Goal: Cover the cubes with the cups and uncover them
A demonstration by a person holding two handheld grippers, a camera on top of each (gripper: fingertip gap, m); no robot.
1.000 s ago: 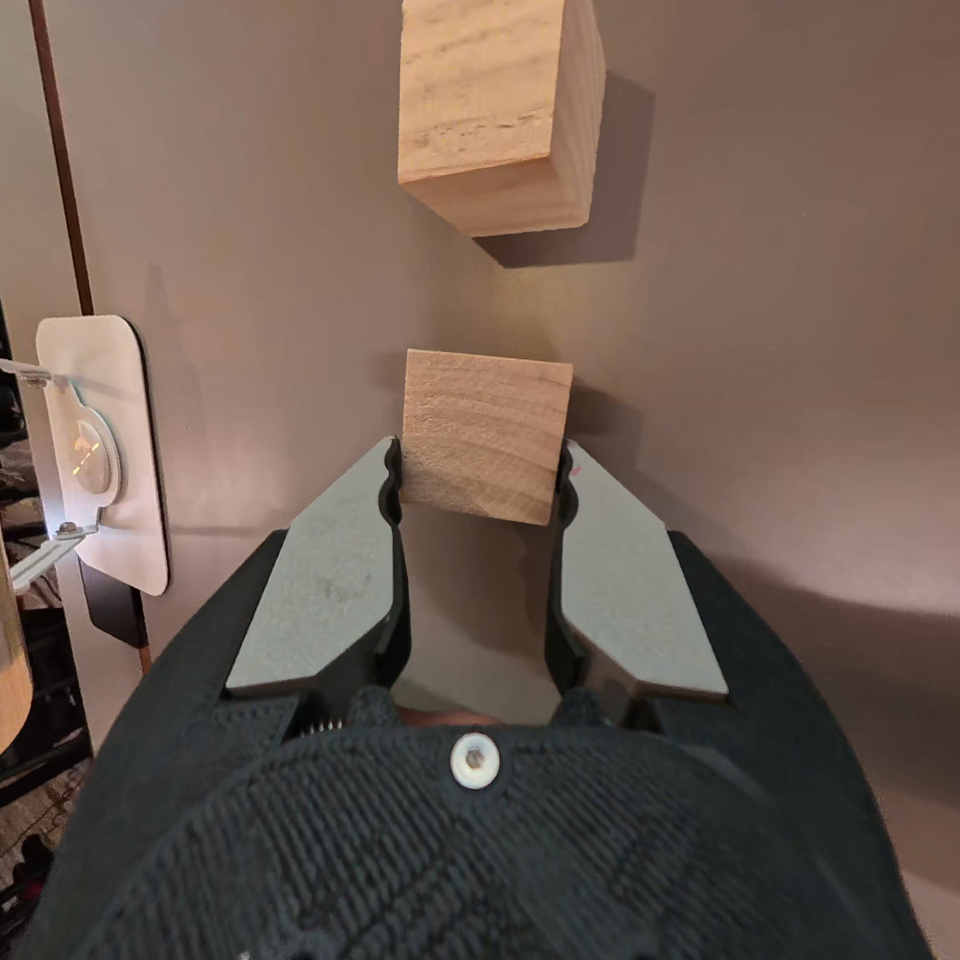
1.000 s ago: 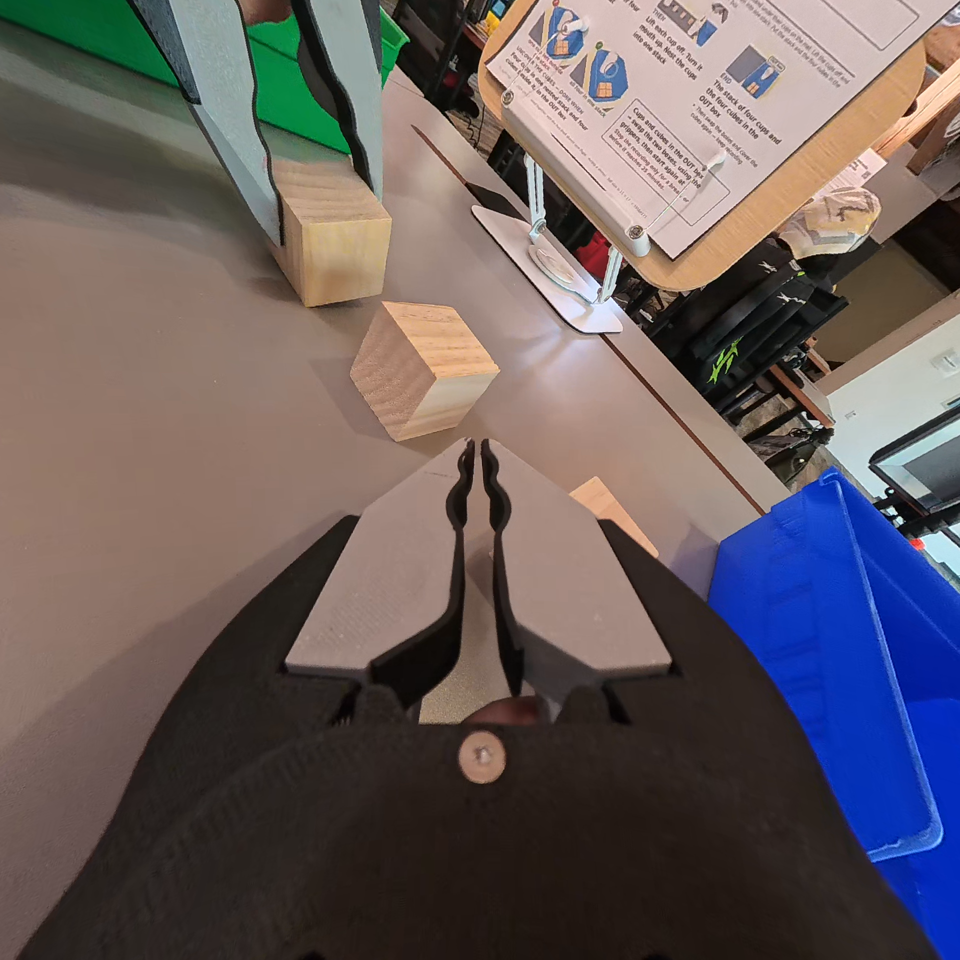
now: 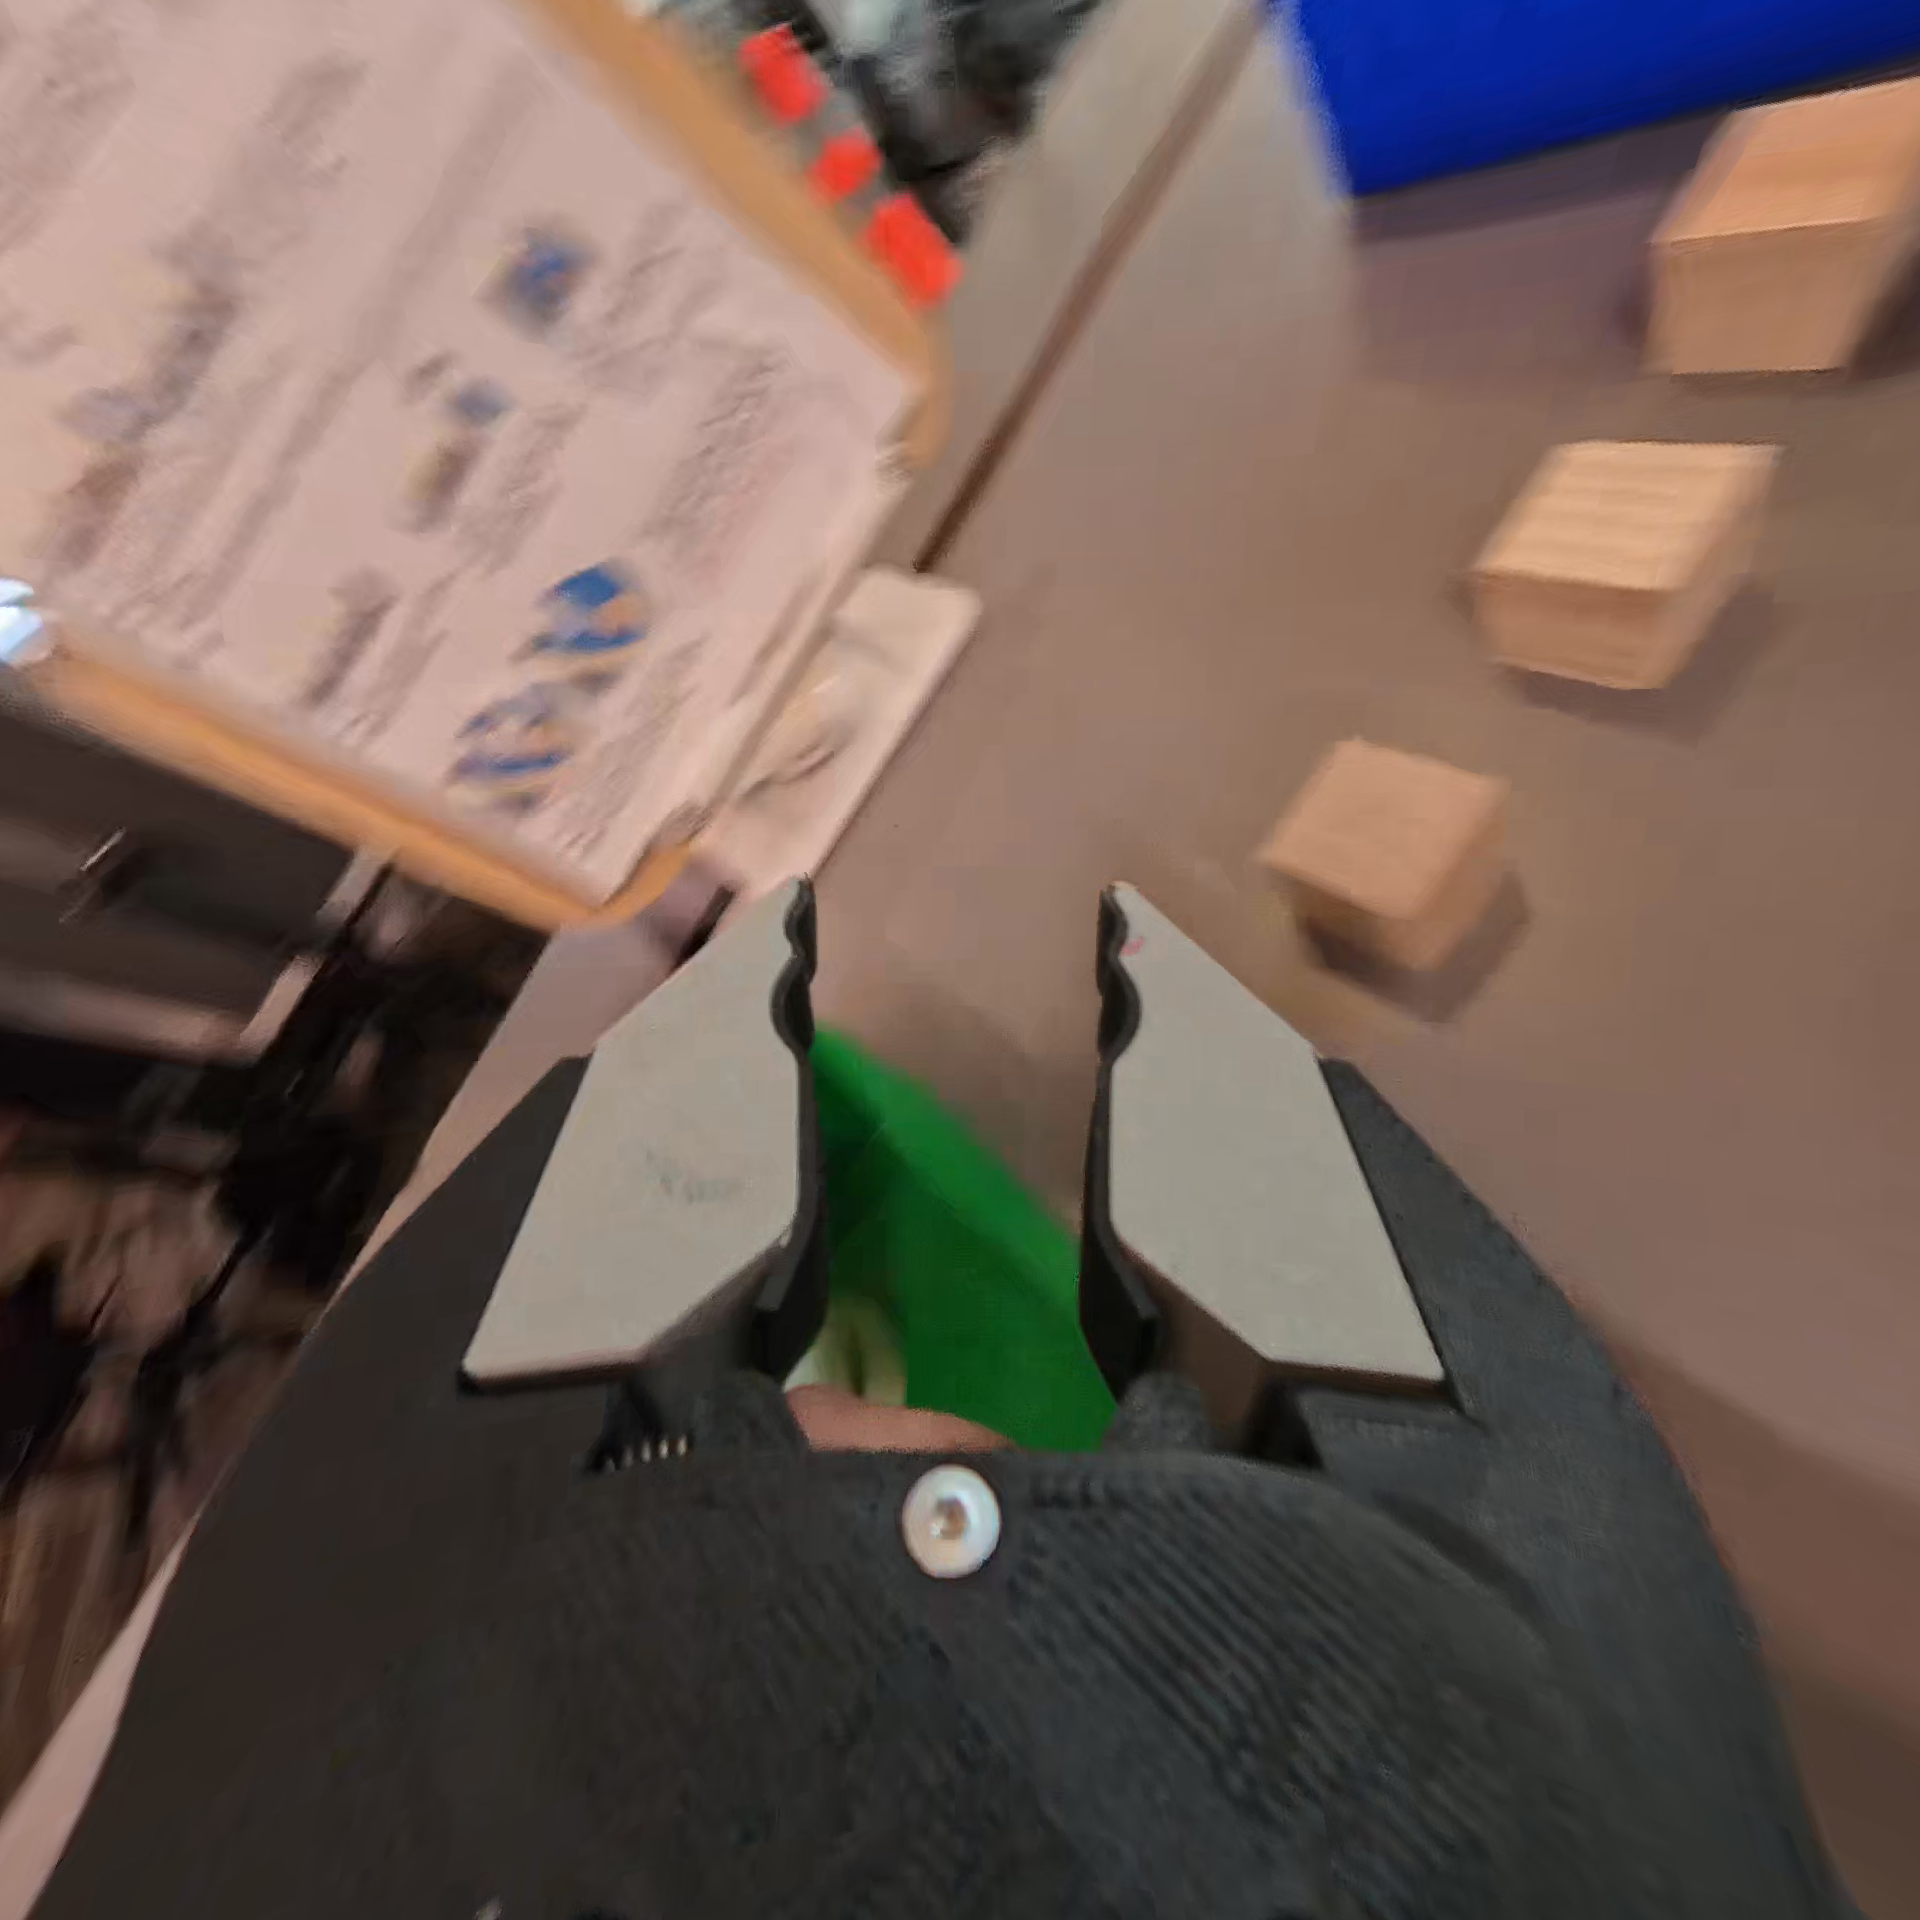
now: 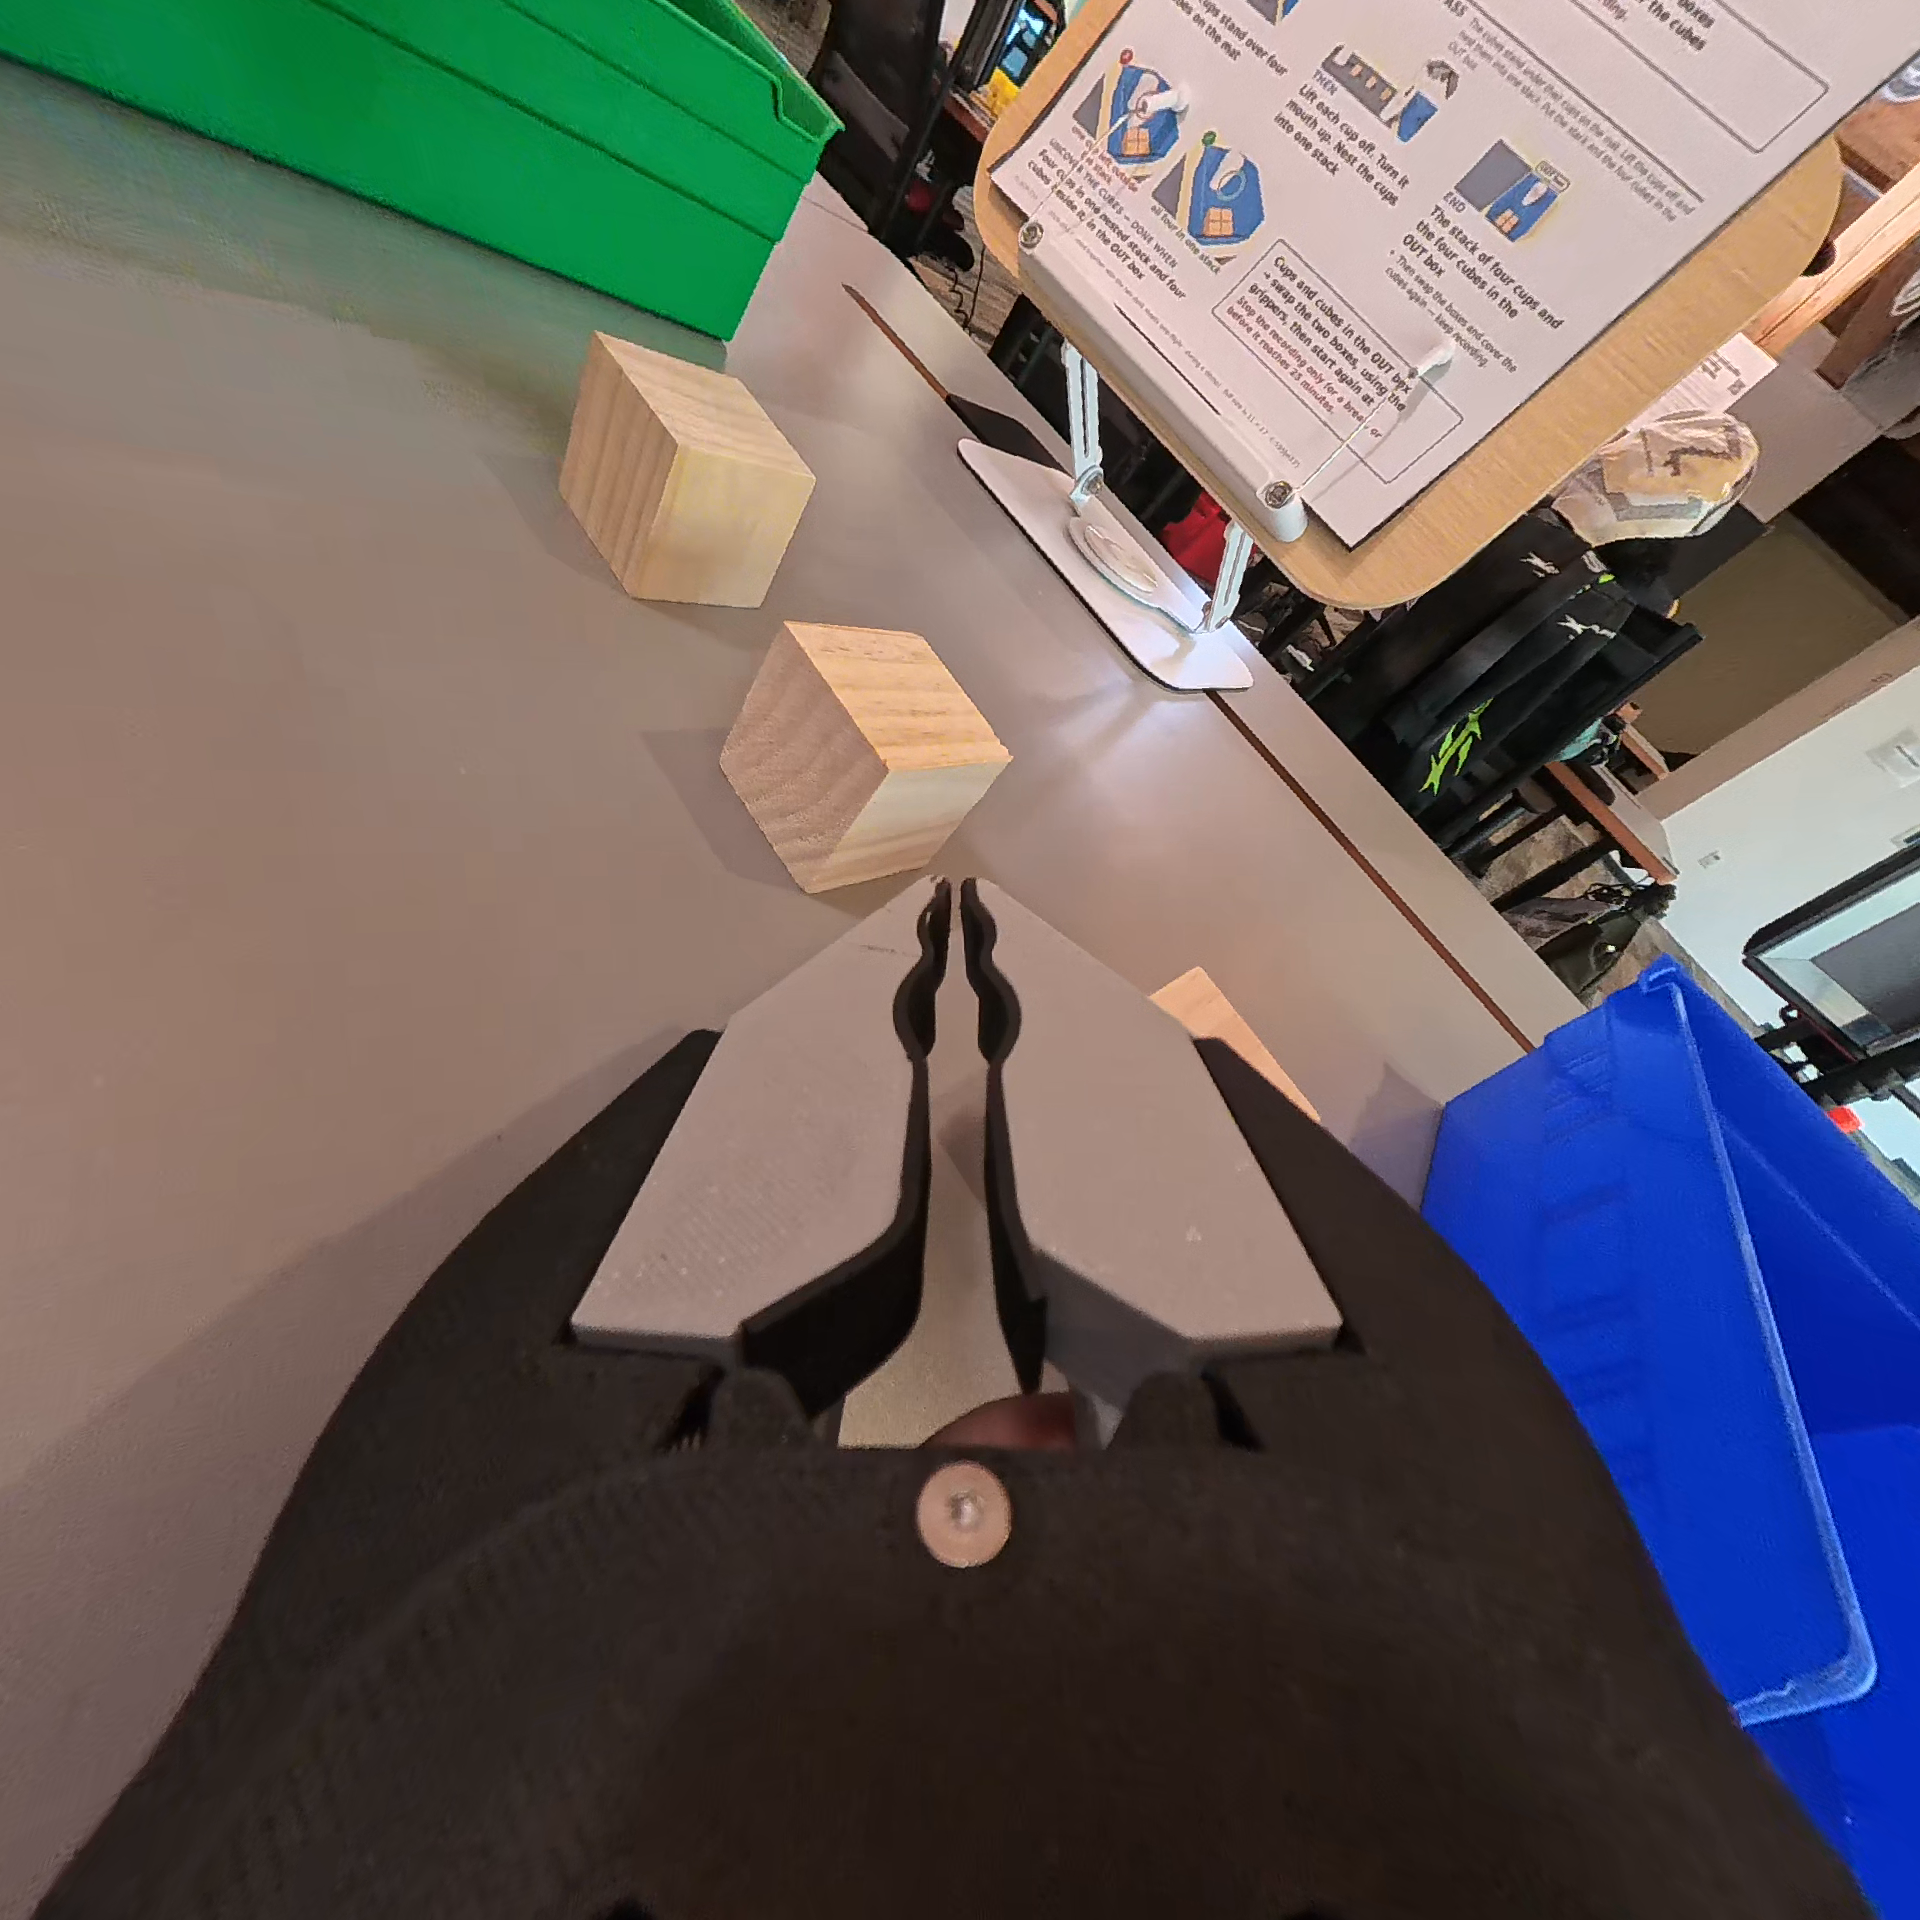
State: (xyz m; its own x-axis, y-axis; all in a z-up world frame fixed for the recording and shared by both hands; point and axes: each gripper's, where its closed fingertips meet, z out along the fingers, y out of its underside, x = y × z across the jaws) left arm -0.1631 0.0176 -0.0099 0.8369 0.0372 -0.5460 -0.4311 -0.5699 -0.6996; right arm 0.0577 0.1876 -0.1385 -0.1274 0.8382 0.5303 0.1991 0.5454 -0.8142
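- Fingers of the left gripper stand wide apart, with nothing between the pads.
- Through that gap you can see the grey table and, lower down by the base of the fingers, a bit of the green bin.
- Right of those fingertips and a little ahead sits the nearest wooden cube, well clear of them.
- Two more wooden cubes, a middle one and a far one, sit farther ahead on the right, in a row.
- Past the far one is the blue bin.
- Left of the fingers and ahead stands a picture sheet on a wooden board. This view is all blurry.
- Fingers of the right gripper are closed up tight, and nothing is between them.
- Just ahead of those tips, a bit to the left, sits one cube on the table, close but not touching.
- Farther ahead and left is another cube, and behind it the green bin.
- Peeking out from behind the right finger is a corner of a third cube.
- To the right of that is the blue bin.
- Ahead and to the right stands the board on its white stand.
- No cups show in either view.
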